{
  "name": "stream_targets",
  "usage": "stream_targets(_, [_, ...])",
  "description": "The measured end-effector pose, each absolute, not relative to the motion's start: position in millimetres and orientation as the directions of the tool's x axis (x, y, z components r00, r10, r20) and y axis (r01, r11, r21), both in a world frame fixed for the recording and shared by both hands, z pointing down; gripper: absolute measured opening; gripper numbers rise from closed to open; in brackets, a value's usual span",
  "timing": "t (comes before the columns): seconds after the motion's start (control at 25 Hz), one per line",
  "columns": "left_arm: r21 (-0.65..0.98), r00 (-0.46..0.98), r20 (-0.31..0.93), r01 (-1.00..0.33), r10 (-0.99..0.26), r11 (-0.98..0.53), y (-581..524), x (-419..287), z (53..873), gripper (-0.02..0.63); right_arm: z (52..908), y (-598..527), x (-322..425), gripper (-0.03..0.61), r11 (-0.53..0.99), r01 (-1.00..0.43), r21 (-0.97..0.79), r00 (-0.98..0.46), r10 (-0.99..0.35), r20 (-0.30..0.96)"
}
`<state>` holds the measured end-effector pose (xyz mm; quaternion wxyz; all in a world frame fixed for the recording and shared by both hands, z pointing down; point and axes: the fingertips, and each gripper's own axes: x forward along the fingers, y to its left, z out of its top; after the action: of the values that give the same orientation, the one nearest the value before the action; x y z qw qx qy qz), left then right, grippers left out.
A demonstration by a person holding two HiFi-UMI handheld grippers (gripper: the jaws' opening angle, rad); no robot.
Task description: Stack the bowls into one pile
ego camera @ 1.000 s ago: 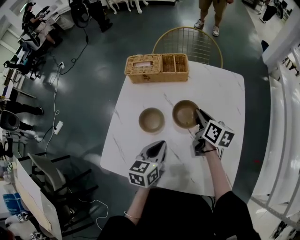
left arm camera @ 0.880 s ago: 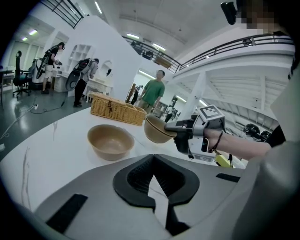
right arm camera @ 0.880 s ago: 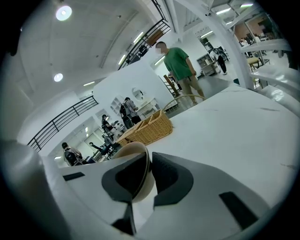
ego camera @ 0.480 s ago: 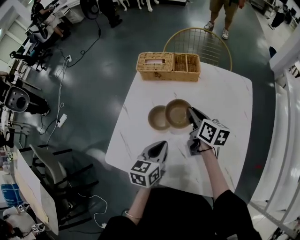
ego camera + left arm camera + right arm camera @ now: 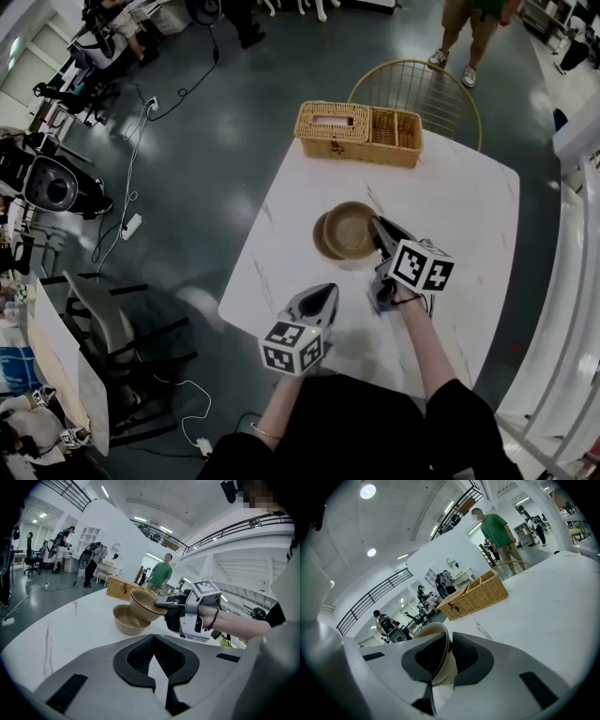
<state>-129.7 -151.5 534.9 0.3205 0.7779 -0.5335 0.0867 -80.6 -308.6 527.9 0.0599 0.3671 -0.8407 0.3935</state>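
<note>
Brown round bowl (image 5: 352,230), rim clenched in the right gripper (image 5: 378,231) and tilted, has moved left from well apart to overlap the matching second bowl (image 5: 321,237) on the white marble table (image 5: 469,216), near nesting; left gripper (image 5: 323,292) closed, empty.

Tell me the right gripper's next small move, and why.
Probably ease the held bowl slightly left and lower it into the table bowl. The right gripper pinches its rim and holds it tilted above the table bowl, overlapping it only partly, so it isn't nested yet.
</note>
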Motion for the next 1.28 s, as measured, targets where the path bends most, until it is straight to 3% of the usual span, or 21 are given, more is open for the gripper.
stream_targets(1.0, [0.410,0.374,0.487,-0.896,-0.789,-0.172,-143.6,-143.9,538.3,0.014,547.3,-301.3,-114.9,0.040,0.554,-0.684,-0.475,-0.730,-0.514,0.450])
stream_targets(1.28, [0.409,0.378,0.480,-0.895,-0.792,-0.179,-147.4,-142.6,537.0,0.014,545.6,-304.1,-113.5,0.123,0.541,-0.686,-0.487,-0.728,-0.534,0.431])
